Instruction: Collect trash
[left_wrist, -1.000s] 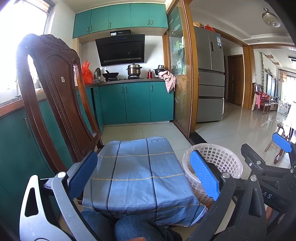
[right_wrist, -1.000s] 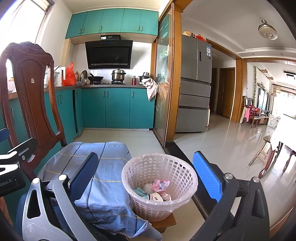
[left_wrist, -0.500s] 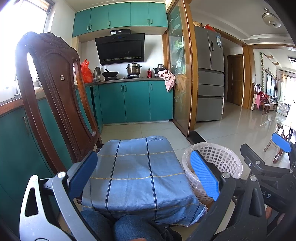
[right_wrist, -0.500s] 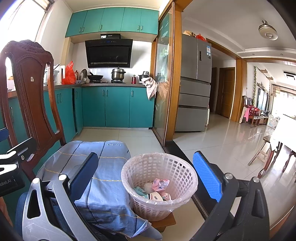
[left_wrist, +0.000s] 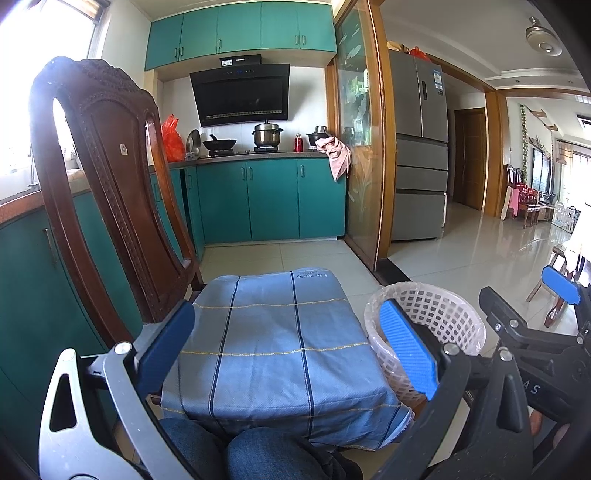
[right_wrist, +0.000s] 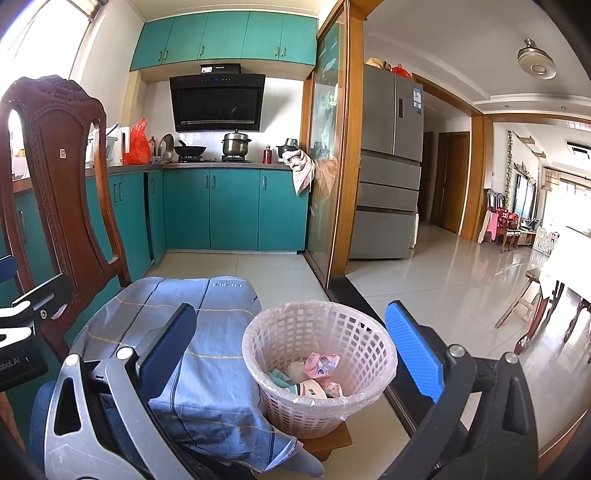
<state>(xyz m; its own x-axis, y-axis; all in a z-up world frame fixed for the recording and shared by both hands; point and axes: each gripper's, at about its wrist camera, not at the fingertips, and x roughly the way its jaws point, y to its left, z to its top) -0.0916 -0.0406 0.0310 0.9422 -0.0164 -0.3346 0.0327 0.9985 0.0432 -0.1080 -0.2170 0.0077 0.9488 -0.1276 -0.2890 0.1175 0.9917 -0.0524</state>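
Trash (right_wrist: 318, 373) already lay in the white basket (right_wrist: 321, 402) beside the cloth-covered surface (left_wrist: 273, 347), which looked bare, so the collecting seemed finished or nearly so. The left gripper (left_wrist: 291, 350) and right gripper (right_wrist: 295, 347) both hung spread and empty-handed.

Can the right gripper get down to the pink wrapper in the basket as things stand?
Probably yes. The right gripper is open and empty, the white basket has no lid, and the pink wrapper lies exposed on top of the other trash.

basket (right_wrist: 319, 363) mouth unobstructed; chair back (left_wrist: 110, 177) crowds left.
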